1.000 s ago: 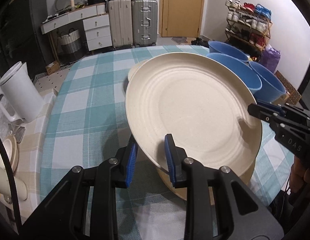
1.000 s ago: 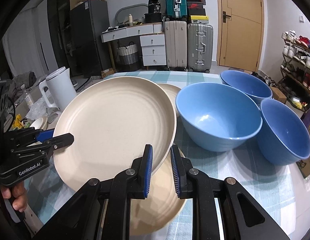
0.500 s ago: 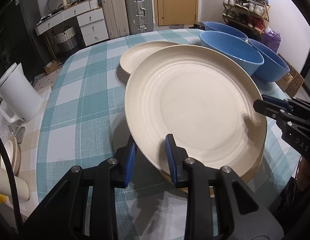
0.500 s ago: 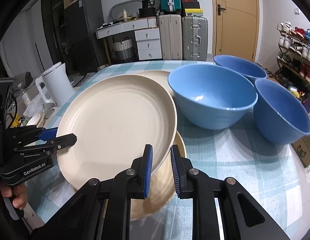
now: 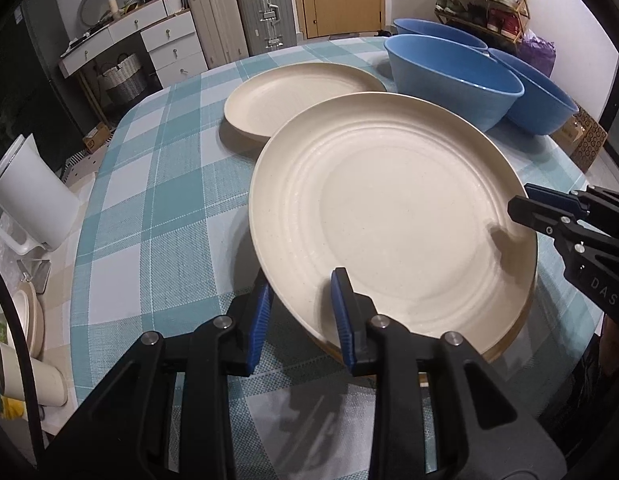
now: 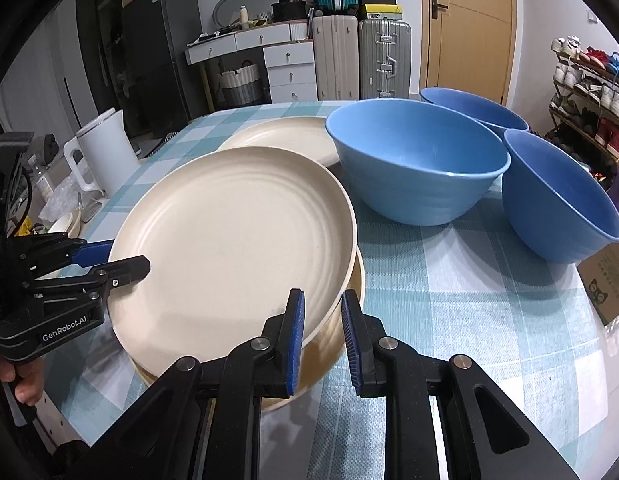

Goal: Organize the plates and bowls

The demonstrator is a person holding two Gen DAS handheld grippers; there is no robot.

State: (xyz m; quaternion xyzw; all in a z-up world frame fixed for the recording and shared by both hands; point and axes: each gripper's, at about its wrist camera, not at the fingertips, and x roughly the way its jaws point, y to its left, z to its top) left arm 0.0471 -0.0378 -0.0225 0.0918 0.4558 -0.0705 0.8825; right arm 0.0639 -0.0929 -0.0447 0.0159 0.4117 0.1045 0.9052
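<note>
Plate [image 6: 233, 236] clamped at opposite rims by both jaws, over another plate [image 6: 349, 300], bowls [image 6: 417, 160] beside

Left wrist view peers steeply down along its own fingers, close over the near rim of the top cream plate [image 5: 393, 216], facing suitcases and door. Right wrist view looks from the opposite rim, equally close, same way. Both share that plate, the blue bowls [image 6: 417, 160] and checked tablecloth [image 5: 149, 200]; each catches the other gripper.
</note>
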